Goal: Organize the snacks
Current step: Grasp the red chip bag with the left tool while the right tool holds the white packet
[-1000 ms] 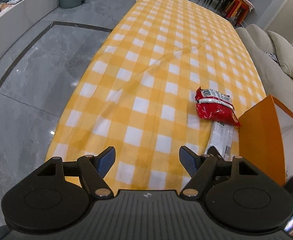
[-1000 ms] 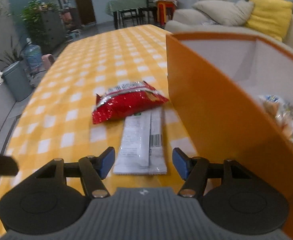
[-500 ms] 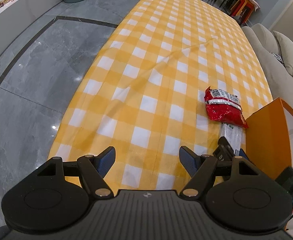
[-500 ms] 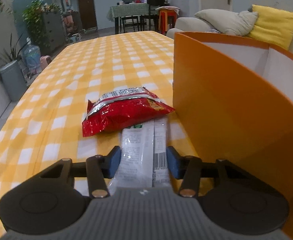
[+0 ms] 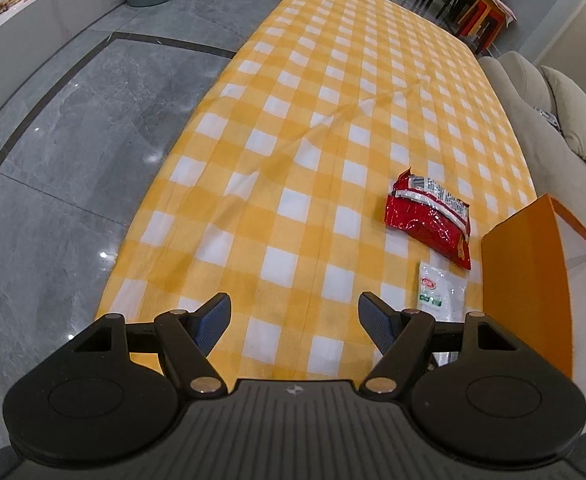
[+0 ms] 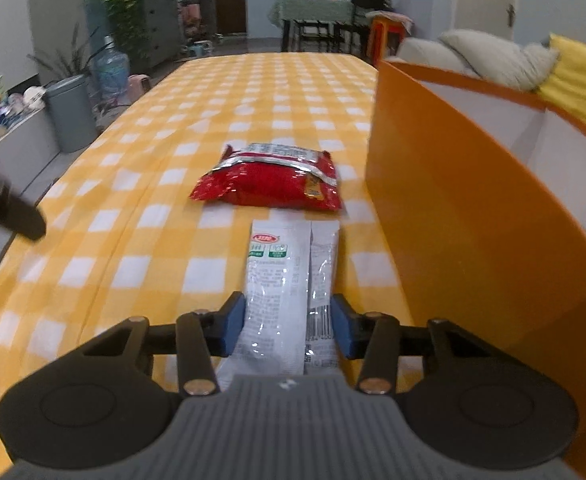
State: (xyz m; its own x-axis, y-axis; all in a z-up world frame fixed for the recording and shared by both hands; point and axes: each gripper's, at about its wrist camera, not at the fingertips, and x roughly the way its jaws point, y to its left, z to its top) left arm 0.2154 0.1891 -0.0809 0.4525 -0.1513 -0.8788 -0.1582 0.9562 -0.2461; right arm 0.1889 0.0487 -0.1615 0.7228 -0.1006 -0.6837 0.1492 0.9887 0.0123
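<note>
Yellow-and-white checked cloth [image 5: 293, 208] is covering the tabletop. Right tool [image 6: 288, 326] is closing w/ the white snack packet [image 6: 289, 276] between its blue pads [image 6: 233, 326]; pads look right at the packet's edges, can't tell if pressing yet. Packet is lying flat, just beside the orange box [image 6: 453, 232], its far end near the red snack bag [image 6: 269, 182]. Left tool [image 5: 293, 318] is hovering wide open over bare cloth, holding nothing.

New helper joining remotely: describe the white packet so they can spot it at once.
Find the orange box on the checked tablecloth. Beside its wall lies a red bag, and the white packet lies just nearer. It is the long pale one, between the right gripper's closing jaws.
</note>
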